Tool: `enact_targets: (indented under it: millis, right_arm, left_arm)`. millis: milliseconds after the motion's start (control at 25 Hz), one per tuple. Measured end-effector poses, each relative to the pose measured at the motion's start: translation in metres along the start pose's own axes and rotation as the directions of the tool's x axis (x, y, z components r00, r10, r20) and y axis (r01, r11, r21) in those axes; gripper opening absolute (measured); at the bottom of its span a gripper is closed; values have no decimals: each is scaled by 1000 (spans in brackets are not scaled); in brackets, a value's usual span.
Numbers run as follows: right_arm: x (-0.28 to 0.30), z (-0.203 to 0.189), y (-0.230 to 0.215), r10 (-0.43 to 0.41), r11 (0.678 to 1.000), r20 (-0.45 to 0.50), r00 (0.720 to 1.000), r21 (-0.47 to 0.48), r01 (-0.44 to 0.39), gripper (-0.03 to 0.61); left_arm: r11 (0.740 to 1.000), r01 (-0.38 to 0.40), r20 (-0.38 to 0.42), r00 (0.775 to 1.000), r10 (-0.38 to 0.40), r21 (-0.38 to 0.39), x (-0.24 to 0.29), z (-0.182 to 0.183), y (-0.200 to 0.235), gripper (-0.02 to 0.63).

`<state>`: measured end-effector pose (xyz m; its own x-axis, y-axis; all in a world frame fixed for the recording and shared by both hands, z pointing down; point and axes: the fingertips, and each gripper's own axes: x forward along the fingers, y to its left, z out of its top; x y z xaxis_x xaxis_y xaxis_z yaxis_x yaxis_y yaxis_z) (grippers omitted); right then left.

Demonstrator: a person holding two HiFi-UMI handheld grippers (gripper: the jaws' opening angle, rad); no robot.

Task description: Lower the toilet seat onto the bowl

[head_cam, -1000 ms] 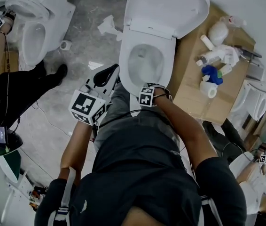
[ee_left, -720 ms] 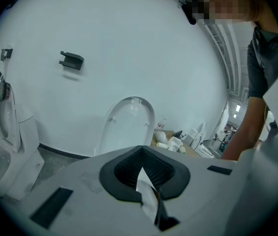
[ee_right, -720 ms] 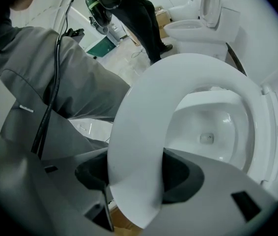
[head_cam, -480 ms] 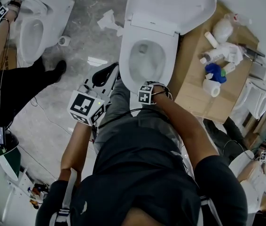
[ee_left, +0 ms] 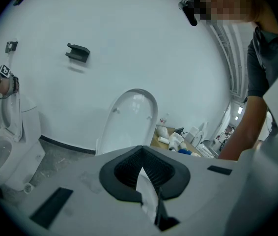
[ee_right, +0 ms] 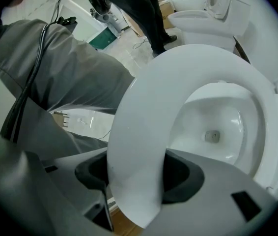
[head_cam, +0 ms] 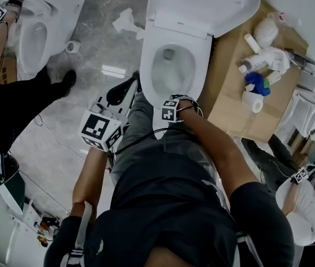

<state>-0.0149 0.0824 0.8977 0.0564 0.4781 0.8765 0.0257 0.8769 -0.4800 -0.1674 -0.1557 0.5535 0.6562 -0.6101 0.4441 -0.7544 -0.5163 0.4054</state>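
The toilet seat [head_cam: 149,74] lies low over the bowl [head_cam: 173,71] at the upper middle of the head view, its ring framing the bowl's opening; whether it rests fully on the rim cannot be told. In the right gripper view the front edge of the seat [ee_right: 144,132] runs between the two jaws, with the bowl's wet inside [ee_right: 217,127] showing through the ring. The right hand-held gripper [head_cam: 171,103] sits at the front of the bowl, its jaws pinching that front edge of the seat [ee_right: 139,181]. Above the bowl the lid [head_cam: 202,4] stands raised, towards the top edge of the frame.

The left hand-held gripper [head_cam: 121,90] hangs just left of the bowl's front, apart from it, with its marker cube lower left. In its own view the jaws [ee_left: 146,195] are pressed together with nothing between them, and the raised lid [ee_left: 129,119] stands ahead against a white wall.

Right of the toilet a brown desk [head_cam: 230,110] carries white bottles, a blue thing [head_cam: 255,82] and a paper roll [head_cam: 252,102]. A second toilet [head_cam: 35,38] stands at the upper left, beside a person in black [head_cam: 18,102] on the grey floor [head_cam: 63,143]
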Motion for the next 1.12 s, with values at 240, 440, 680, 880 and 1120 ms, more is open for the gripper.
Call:
enact_targets:
  millis: [240,440,680,880,1120]
  right_arm:
    - [16,-1,-4,-3,1000,-17,1000,-6,3,270]
    - [30,-1,-3,5,1000,-41,999,-10,-5,271]
    - [46,-2,-7,22,1000,-64,998,-13,-23,273]
    - [58,-1,-10,26,1000,-70,997,-12,-27,273]
    - [73,-2,-13,52,998,-92,994,-15,-53,273]
  left_arm:
    - [1000,1,-10,1000,-1,-10,3,-13,3,5]
    - [1000,0,-29,1000,-1,-17,2,-25,8,5]
    - [999,-8,-44,999,6,-36,2,-40,17,5]
    - [998,-16,-55,998,13,-55,1,-51,26,5]
    - [996,-23,-67,998,18,-83,1,-68,33,5]
